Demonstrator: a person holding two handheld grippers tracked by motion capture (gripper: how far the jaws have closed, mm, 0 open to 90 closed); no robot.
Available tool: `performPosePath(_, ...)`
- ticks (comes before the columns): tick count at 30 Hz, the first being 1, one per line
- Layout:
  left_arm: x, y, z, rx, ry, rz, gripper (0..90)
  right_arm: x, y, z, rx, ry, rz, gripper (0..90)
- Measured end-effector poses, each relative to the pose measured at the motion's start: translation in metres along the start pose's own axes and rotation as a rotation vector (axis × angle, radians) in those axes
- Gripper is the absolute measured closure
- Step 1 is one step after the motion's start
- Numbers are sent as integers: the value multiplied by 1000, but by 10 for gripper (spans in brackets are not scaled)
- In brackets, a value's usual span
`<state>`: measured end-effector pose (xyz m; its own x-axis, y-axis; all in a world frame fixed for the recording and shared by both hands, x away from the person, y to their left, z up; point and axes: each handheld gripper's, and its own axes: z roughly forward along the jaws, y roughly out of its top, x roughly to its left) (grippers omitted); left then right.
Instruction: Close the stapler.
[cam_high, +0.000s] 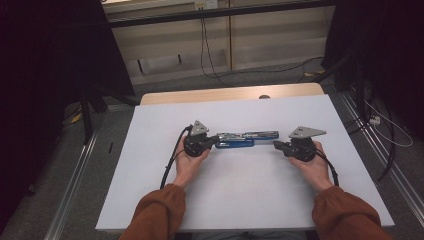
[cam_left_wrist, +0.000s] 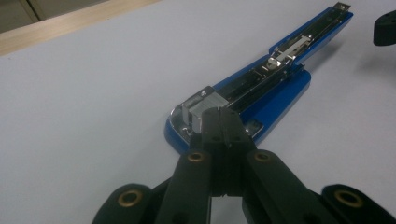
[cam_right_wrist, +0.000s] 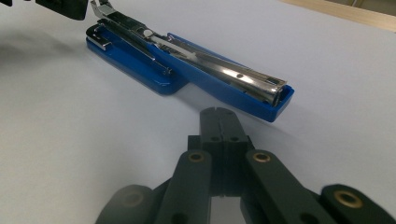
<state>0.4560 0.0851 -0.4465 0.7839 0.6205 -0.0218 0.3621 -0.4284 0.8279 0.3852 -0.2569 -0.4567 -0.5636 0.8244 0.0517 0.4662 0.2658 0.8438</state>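
Blue stapler (cam_high: 242, 139), swung open, long axis left-right at frame centre; left gripper (cam_high: 216, 141) and right gripper (cam_high: 276, 145) both pressed together, empty.

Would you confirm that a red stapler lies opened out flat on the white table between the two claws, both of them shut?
Not quite: the stapler is blue, not red, as the left gripper view shows. The rest holds: it lies opened out flat on the white table between the left claw and right claw, both shut.

White table top (cam_high: 150, 190), wooden strip (cam_high: 200, 95) along its far edge, cables (cam_high: 210, 60) on grey floor (cam_high: 60, 165)
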Motion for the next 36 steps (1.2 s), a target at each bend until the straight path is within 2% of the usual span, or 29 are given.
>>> performPosePath(1,0,0,1,4,-10,-3,900,0,0,0,0,-1,0,900)
performPosePath(6,-1,-1,6,23,-10,1,900,-2,1,1,17,-16,6,900)
performPosePath(9,-3,-1,10,26,-20,-10,900,-3,1,2,19,-5,13,900)
performPosePath(10,-4,-1,11,28,-16,6,900,-3,1,3,23,-5,13,900)
performPosePath(14,-6,-1,13,24,-13,15,900,-2,2,4,31,-5,6,900)
performPosePath(18,-5,-2,14,17,-16,6,900,-2,2,6,36,0,8,900)
performPosePath(20,-7,-2,15,11,-33,2,900,-2,1,7,37,0,6,900)
performPosePath(26,-9,0,17,17,-33,15,900,-4,1,8,36,-3,11,900)
performPosePath(27,-9,0,17,18,-36,8,900,-4,1,8,39,-4,11,900)
performPosePath(28,-8,0,16,20,-31,21,900,-4,1,8,41,-7,12,900)
performPosePath(36,-9,0,16,27,-26,28,900,-4,2,12,84,-26,1,900)
